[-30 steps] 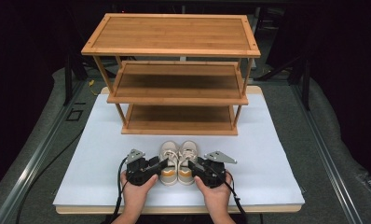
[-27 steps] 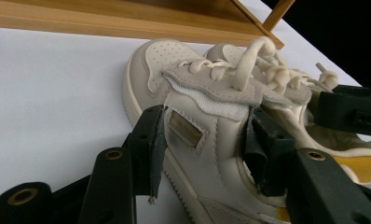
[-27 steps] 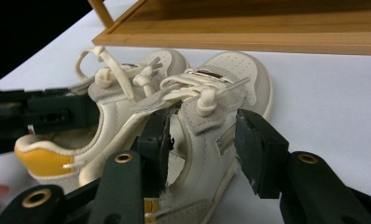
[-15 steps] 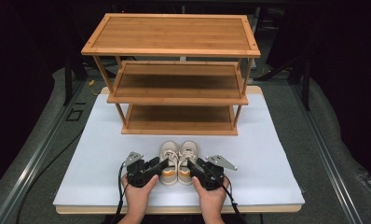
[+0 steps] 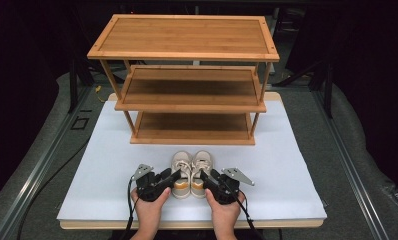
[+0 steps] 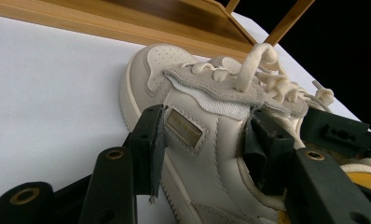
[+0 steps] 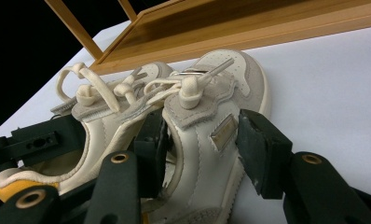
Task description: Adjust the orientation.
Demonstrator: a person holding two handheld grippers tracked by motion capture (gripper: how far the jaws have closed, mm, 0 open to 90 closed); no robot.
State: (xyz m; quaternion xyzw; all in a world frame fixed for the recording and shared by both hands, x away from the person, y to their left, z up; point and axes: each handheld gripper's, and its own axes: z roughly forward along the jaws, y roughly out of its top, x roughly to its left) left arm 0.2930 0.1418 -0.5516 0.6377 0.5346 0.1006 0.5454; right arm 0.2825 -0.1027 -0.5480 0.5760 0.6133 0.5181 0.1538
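Shoes (image 5: 191, 172) sit paired on the white mat (image 5: 112, 165), just in front of the rack (image 5: 187, 107). Little has shifted: both hands have stayed put. The left gripper (image 5: 174, 178) straddles the left shoe's side wall, one jaw inside the collar; the right gripper (image 5: 205, 178), whose jaws have just widened, straddles the right shoe likewise. Neither seems to squeeze yet, so lifting likely awaits closing.
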